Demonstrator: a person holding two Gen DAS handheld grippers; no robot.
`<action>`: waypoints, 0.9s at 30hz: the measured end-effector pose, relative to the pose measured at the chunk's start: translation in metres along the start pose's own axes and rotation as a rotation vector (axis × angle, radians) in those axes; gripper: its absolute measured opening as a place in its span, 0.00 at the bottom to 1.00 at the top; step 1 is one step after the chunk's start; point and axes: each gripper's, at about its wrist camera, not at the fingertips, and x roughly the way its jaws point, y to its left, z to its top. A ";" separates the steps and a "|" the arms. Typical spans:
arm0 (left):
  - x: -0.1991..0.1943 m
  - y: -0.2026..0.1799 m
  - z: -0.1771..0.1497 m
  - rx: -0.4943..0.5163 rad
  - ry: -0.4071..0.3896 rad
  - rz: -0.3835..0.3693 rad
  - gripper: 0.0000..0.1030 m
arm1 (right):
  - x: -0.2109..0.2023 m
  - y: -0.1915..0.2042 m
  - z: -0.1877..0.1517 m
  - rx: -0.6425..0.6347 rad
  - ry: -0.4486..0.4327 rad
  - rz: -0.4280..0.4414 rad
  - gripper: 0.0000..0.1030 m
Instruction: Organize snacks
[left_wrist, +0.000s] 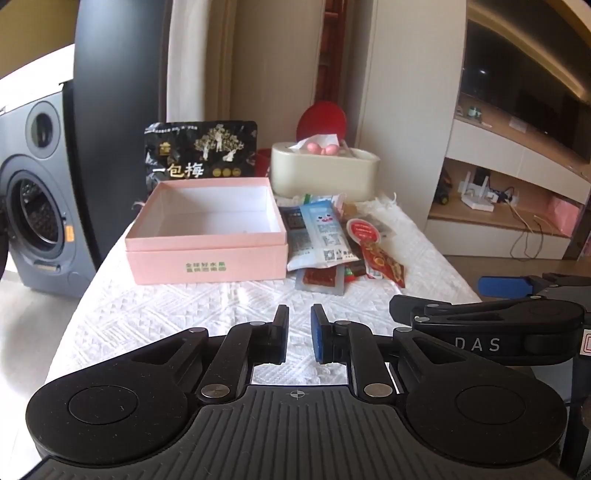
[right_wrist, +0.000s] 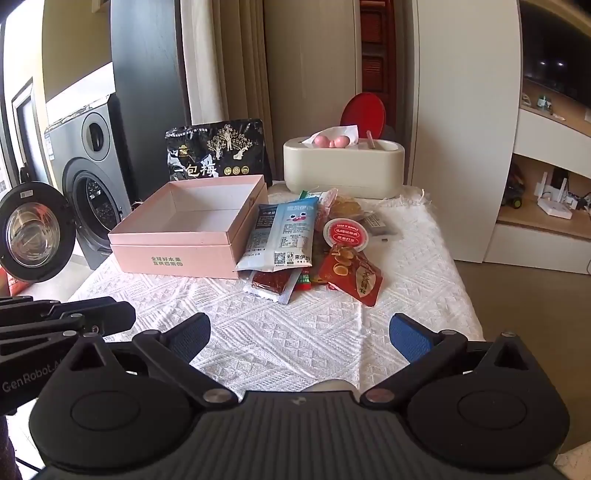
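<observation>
Nothing sorted yet: pink box (right_wrist: 192, 229) empty, snacks (right_wrist: 303, 251) piled beside it, left tool (left_wrist: 300, 332) closed on nothing, right tool (right_wrist: 300, 334) wide open.

Box (right_wrist: 177, 236) left of snack pile (right_wrist: 310, 251), tissue holder (right_wrist: 343, 170) behind

left wrist view: low over the near table edge, facing forward toward the pink box (left_wrist: 207, 236).
right wrist view: just to its right, tilted down.
shared: box, snack pile (right_wrist: 314, 247), tissue holder (right_wrist: 343, 168).
</observation>
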 end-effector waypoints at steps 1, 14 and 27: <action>0.000 0.000 0.000 0.000 0.003 -0.001 0.16 | 0.000 0.000 -0.001 0.001 -0.001 -0.002 1.00; 0.007 0.000 -0.002 -0.003 0.041 0.005 0.16 | 0.003 0.001 -0.003 -0.005 0.014 0.001 1.00; 0.010 0.000 -0.005 -0.004 0.060 0.003 0.16 | 0.005 -0.002 -0.007 0.001 0.024 0.000 1.00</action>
